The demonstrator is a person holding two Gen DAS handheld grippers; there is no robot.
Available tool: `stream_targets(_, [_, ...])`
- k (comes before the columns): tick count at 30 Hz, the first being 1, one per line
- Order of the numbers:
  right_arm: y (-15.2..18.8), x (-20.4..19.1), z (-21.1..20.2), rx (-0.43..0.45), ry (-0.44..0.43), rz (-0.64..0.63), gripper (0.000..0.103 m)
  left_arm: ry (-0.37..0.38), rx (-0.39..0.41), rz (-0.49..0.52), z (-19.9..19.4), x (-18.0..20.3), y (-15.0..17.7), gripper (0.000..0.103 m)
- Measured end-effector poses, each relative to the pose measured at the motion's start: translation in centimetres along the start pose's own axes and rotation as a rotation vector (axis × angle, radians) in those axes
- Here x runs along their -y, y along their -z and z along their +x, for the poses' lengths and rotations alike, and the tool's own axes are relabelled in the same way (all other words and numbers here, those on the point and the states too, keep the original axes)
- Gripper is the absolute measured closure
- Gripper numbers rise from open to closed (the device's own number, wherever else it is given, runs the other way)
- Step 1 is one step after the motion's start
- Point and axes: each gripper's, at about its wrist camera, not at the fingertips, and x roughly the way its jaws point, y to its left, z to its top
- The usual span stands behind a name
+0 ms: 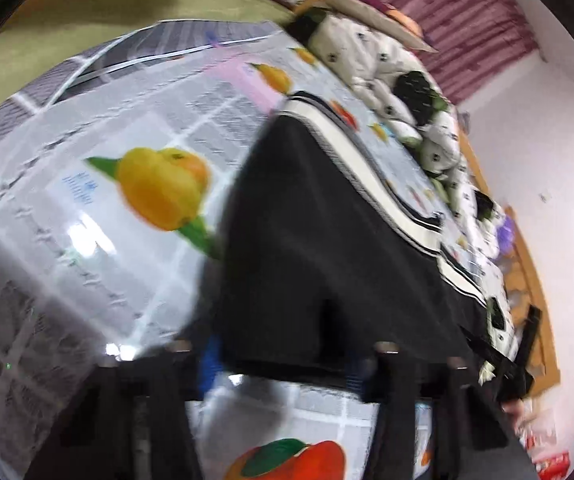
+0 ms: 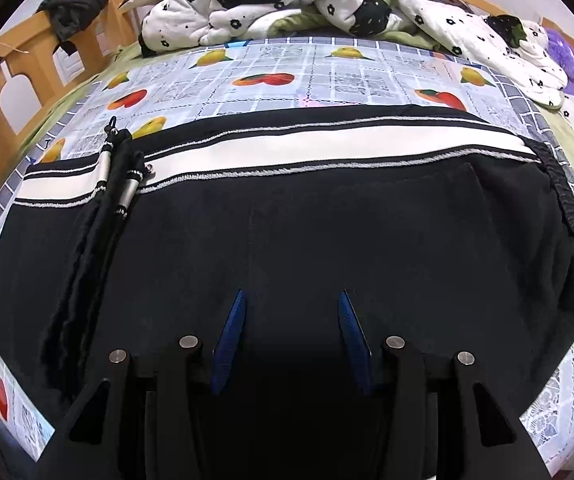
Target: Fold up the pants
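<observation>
Black pants with a white side stripe lie flat on a fruit-print sheet, waistband at the right, drawstrings lying across the left part. My right gripper is open, its blue fingertips spread just above the black cloth near its front edge. In the blurred left wrist view, the pants lie ahead with the stripe along the far side. My left gripper is open at the cloth's near edge, its fingers partly hidden behind the cloth.
A rumpled white floral quilt lies along the far side of the bed. A wooden bed frame with dark clothes hung on it stands at the left. A purple plush is at the far right. The other gripper shows at the right.
</observation>
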Motion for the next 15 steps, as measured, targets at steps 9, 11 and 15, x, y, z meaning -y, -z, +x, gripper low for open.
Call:
stream_targets(9, [0.6, 5.6, -4.1, 0.095, -0.014, 0.088, 0.055, -0.189, 0.178, 0.267, -2.8, 9.8, -0.9, 0.090])
stream_targets(11, [0.9, 7.3, -5.2, 0.119, -0.009, 0.107, 0.055, -0.188, 0.223, 0.387, -3.2, 14.4, -0.4, 0.090])
stream_targets(15, [1.7, 10.7, -6.7, 0.157, 0.025, 0.143, 0.055, -0.142, 0.245, 0.540, -2.5, 21.6, 1.6, 0.091])
